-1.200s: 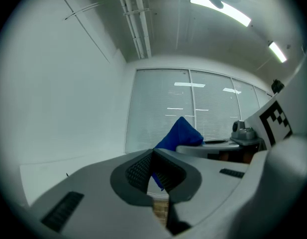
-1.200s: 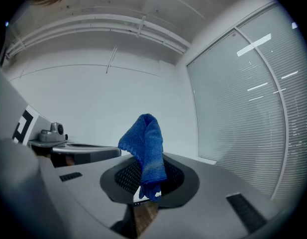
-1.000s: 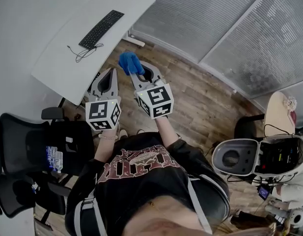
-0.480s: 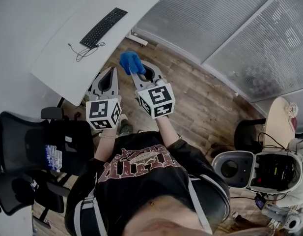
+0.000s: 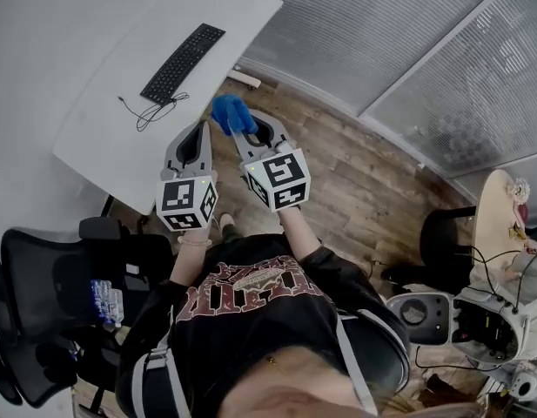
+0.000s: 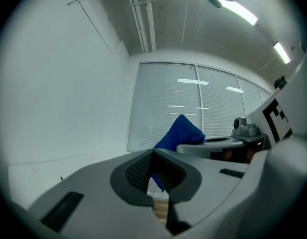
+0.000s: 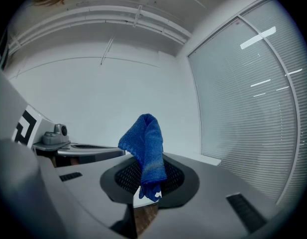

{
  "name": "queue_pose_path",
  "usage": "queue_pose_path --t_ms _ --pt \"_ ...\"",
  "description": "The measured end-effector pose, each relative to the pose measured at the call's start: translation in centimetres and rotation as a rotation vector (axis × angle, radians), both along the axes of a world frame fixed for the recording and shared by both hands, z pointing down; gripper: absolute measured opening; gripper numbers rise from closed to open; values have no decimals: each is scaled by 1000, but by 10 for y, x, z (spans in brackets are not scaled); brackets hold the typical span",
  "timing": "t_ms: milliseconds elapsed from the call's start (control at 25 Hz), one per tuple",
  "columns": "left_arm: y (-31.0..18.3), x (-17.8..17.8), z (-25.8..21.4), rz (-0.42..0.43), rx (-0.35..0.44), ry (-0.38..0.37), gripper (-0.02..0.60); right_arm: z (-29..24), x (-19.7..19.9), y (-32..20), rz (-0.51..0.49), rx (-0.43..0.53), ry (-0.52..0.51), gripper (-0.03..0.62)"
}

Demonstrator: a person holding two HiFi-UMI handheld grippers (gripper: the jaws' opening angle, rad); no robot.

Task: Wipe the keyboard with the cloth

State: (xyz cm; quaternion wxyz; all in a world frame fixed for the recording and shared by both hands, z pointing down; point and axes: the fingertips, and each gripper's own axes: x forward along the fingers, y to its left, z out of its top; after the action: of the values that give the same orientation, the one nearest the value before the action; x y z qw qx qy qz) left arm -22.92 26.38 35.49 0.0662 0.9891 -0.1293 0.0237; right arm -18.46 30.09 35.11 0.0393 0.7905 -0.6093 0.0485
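A black keyboard (image 5: 183, 63) lies on the white desk (image 5: 103, 120), with a thin black cable (image 5: 151, 111) looped by its near end. My right gripper (image 5: 242, 131) is held in the air over the wooden floor, short of the desk's edge. It is shut on a blue cloth (image 5: 231, 113), which sticks up bunched between the jaws in the right gripper view (image 7: 146, 148). My left gripper (image 5: 200, 131) is beside it on the left, shut with nothing in it (image 6: 152, 156). The blue cloth (image 6: 180, 132) shows past its jaws.
A black office chair (image 5: 50, 277) stands at the lower left beside the desk. Window blinds (image 5: 399, 50) run along the far wall. A white round machine (image 5: 477, 320) and a dark stool (image 5: 446, 233) stand on the wooden floor (image 5: 338, 172) to the right.
The view has shifted: the office chair and the white machine have slid lower in the picture. Both grippers keep their pose, and the cloth stays in the right one.
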Motion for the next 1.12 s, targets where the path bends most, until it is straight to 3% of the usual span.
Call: queue_pose_path --t_ms 720,1120 --pt "-85 47 14 90 -6 -32 34 15 42 -85 77 -4 -41 64" --pt "-124 97 10 50 8 -30 34 14 91 -127 32 -28 -32 64"
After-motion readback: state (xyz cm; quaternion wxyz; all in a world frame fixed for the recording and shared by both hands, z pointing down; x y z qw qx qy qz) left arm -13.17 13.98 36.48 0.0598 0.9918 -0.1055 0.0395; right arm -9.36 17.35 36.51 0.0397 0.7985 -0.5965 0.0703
